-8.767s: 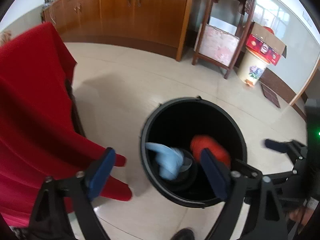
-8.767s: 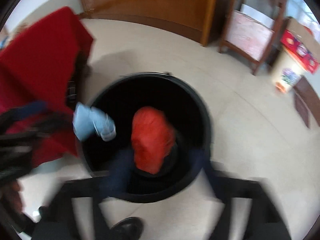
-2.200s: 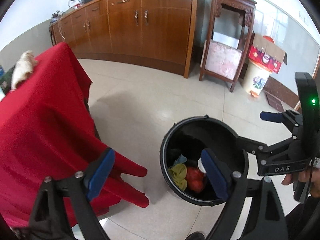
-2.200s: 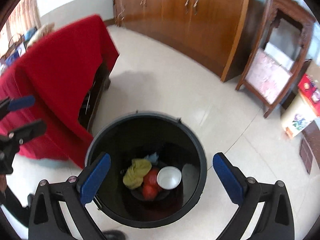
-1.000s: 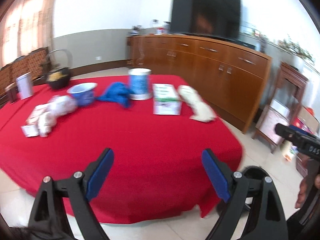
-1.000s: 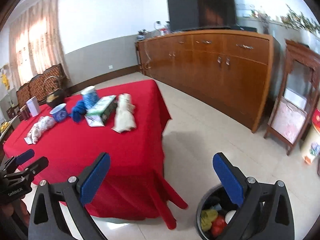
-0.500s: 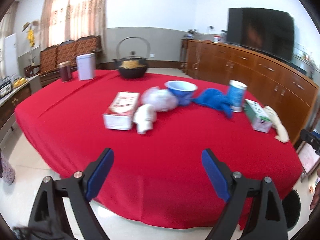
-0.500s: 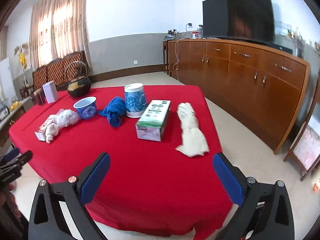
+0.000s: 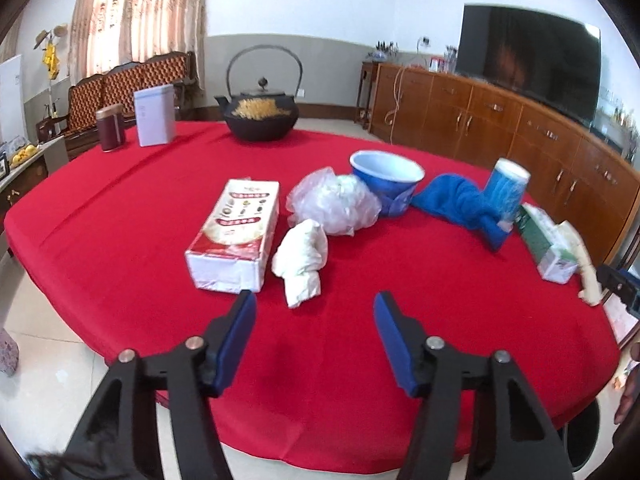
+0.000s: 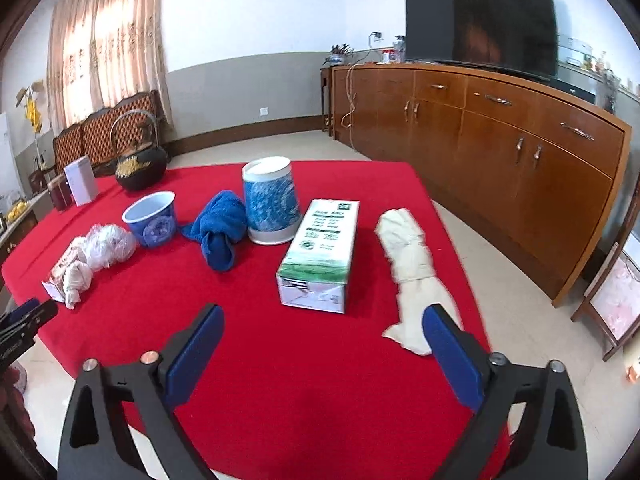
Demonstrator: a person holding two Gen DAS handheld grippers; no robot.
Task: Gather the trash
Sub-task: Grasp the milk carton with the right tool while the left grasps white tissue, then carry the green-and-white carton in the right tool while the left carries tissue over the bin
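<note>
Trash lies scattered on the red table [image 9: 120, 216], and both grippers are lined up on it with nothing in either one. It looks like the reach-in step for the next pick.

The left gripper [image 9: 314, 332] hangs over the near edge, its jaws closing with only bare cloth between them. Just ahead of it lies a crumpled white wad [image 9: 302, 260], soft and creased, lying loose. To the wad's left, touching or nearly so, is a red-and-white box [image 9: 236, 234] lying flat. Beyond the wad sits a bunched clear bag [image 9: 334, 202], then a blue bowl [image 9: 386, 182], a blue cloth [image 9: 460, 200] and a blue cup [image 9: 508, 190] further right.

The right gripper [image 10: 320, 344] is spread wide, jaws just starting to close on nothing. Ahead of it, slightly right of centre, lies a green-and-white carton [image 10: 324, 252] on its side. A long cream rag [image 10: 412, 264] trails toward the right finger [image 10: 452, 350]; whether it touches the finger I cannot tell.

For the left, my guess is the wad: it needs to go forward and lower so the pads straddle it without catching the tablecloth. The right would have to choose between carton and rag; the carton looks near the limit of its spread.

A kettle [image 9: 260, 114] and tins stand well beyond and seem not to be trash.
</note>
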